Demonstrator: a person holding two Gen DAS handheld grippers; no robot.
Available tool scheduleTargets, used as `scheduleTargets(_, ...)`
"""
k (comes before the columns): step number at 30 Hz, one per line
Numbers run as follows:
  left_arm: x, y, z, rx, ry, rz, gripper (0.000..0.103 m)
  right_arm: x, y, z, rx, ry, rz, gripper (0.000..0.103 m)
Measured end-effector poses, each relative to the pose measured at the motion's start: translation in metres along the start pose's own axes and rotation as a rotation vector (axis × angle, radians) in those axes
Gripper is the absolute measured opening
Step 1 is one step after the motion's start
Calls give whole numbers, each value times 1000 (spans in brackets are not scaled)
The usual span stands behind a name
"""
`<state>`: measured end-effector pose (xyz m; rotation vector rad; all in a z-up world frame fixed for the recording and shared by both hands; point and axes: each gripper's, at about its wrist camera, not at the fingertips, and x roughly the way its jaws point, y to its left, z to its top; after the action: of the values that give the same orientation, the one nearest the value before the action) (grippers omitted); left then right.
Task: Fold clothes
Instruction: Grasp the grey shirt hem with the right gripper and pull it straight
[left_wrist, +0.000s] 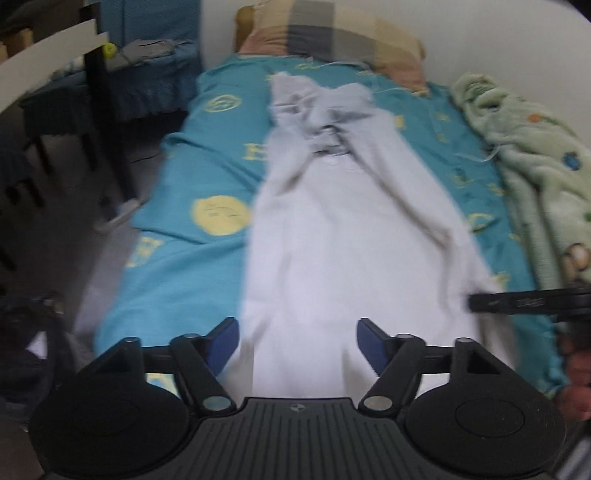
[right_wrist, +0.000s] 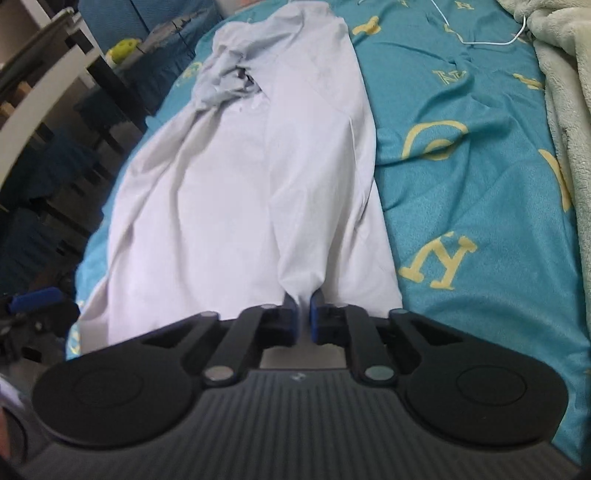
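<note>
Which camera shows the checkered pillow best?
The left wrist view. The checkered pillow lies at the head of the bed, beyond the white garment, though it looks blurred. The right wrist view does not show the pillow; its picture ends just past the garment's far end.

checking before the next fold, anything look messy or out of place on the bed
The far end of the shirt is bunched and twisted instead of flat, collar area crumpled. A thin white cable trails loose over the sheet beside the blanket. Right gripper pinches the near hem; left gripper is open.
</note>
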<state>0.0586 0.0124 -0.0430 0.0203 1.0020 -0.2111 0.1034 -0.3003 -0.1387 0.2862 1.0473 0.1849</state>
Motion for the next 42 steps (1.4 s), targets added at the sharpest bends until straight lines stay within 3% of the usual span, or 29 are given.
scheduleTargets(3, 15, 25, 0, 4, 74, 76, 76, -14, 0, 2, 34, -46, 37, 7)
scheduleTargets(7, 35, 42, -5, -78, 175, 25, 74, -26, -1, -1, 61, -67, 106, 7)
scheduleTargets(11, 49, 37, -9, -39, 268, 35, 70, -24, 5, -3, 45, -51, 134, 7)
scheduleTargets(17, 56, 22, -19, 23, 360, 31, 40, -20, 6, -4, 41, -32, 160, 7)
scheduleTargets(20, 48, 16, -22, 51, 353, 32, 3, -18, 6, -4, 46, -23, 162, 7)
scheduleTargets(24, 23, -2, -15, 121, 311, 26, 2, -16, 10, -5, 25, -10, 156, 7)
scheduleTargets(31, -30, -77, 13, 197, 213, -114, 1, -16, 10, -5, 27, -3, 154, 7)
scheduleTargets(37, 16, -127, -12, 183, 245, -185, 3, -12, 7, -7, 37, 18, 161, 7)
scheduleTargets(40, 45, -116, -26, 127, 264, -217, 4, -8, 8, -8, 31, 35, 167, 7)
scheduleTargets(42, 52, -105, -30, 78, 276, -259, 19, -8, 8, -8, 35, 41, 175, 8)
